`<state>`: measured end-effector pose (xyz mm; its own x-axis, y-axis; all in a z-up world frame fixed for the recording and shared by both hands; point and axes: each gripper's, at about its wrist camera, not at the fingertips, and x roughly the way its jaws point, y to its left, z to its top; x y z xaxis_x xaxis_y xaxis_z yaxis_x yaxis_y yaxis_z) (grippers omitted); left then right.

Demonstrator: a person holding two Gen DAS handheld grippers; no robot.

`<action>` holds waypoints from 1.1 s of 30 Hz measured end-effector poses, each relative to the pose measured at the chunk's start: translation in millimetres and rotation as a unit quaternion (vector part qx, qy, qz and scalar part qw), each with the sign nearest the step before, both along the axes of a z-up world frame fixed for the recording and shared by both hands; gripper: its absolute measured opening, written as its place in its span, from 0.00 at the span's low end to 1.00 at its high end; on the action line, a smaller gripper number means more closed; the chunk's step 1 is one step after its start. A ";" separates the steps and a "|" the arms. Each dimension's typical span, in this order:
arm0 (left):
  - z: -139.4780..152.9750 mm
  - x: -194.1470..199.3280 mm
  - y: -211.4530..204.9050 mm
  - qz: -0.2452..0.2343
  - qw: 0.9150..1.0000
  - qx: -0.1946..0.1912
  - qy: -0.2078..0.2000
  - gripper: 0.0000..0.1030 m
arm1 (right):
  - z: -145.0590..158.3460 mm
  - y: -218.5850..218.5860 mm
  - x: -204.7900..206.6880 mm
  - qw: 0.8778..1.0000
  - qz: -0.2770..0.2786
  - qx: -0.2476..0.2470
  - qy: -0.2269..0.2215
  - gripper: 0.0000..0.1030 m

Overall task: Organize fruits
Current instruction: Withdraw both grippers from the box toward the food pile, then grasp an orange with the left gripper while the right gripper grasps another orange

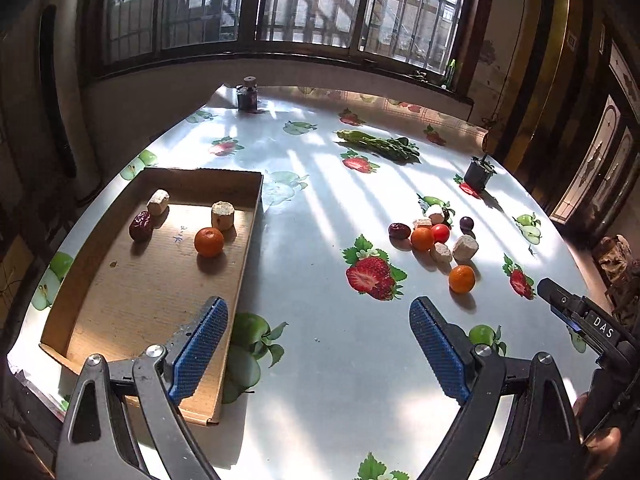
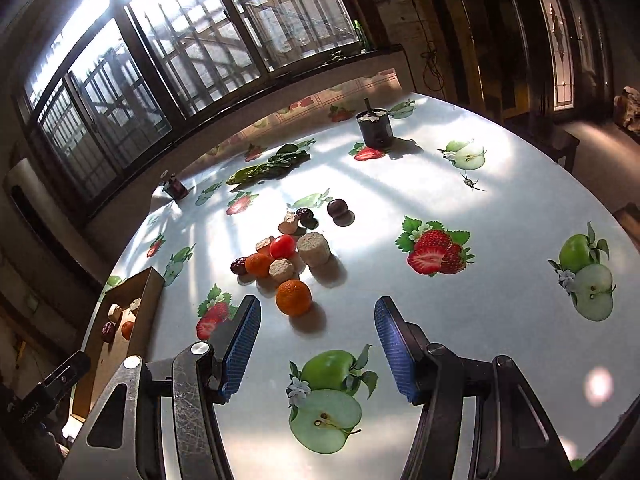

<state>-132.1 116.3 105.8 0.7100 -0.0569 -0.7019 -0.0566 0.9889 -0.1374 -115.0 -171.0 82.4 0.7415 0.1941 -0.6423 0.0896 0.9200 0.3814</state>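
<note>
A cardboard tray point(image 1: 120, 296) lies at the table's left. In it are an orange point(image 1: 209, 241), a red date point(image 1: 141, 225) and two beige cylinders point(image 1: 223, 214). A loose pile sits at the right: an orange point(image 1: 461, 279), a second orange point(image 1: 422, 238), a cherry tomato point(image 1: 440, 233), a date point(image 1: 399, 230), a dark plum point(image 1: 466, 223) and beige chunks point(image 1: 465, 247). My left gripper point(image 1: 318, 340) is open and empty over the tray's right edge. My right gripper point(image 2: 318, 344) is open and empty, just short of the nearest orange point(image 2: 293, 297).
The table wears a fruit-print cloth point(image 1: 320, 216). Leafy greens point(image 1: 380, 145) lie at the back. A dark cup point(image 1: 478, 173) stands at the right and a small dark jar point(image 1: 247, 95) at the far edge. Barred windows run behind the table.
</note>
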 end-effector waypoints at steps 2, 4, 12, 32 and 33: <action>-2.9 0.8 -6.0 -0.002 1.000 0.007 0.004 0.89 | -3.9 -1.1 1.1 1.000 0.005 0.003 0.003 0.62; -5.1 3.2 -9.8 -0.002 1.000 0.014 0.007 0.89 | -7.4 -1.4 2.5 1.000 0.010 0.003 0.004 0.62; -14.8 12.3 -14.1 -0.008 1.000 0.013 0.023 0.89 | -16.7 -0.5 10.6 1.000 0.023 0.000 0.020 0.62; -23.3 70.7 -22.4 -0.051 0.996 -0.040 0.062 0.69 | -65.4 58.2 105.6 0.982 0.142 -0.077 0.096 0.38; -23.0 78.2 -26.2 -0.053 0.996 -0.043 0.063 0.69 | -65.4 57.4 105.1 0.983 0.143 -0.072 0.093 0.36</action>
<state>-53.8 90.1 82.8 0.6033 -0.1915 -0.7742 0.0256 0.9749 -0.2212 -9.8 -113.6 16.9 0.5374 0.2742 -0.7975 -0.1250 0.9611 0.2462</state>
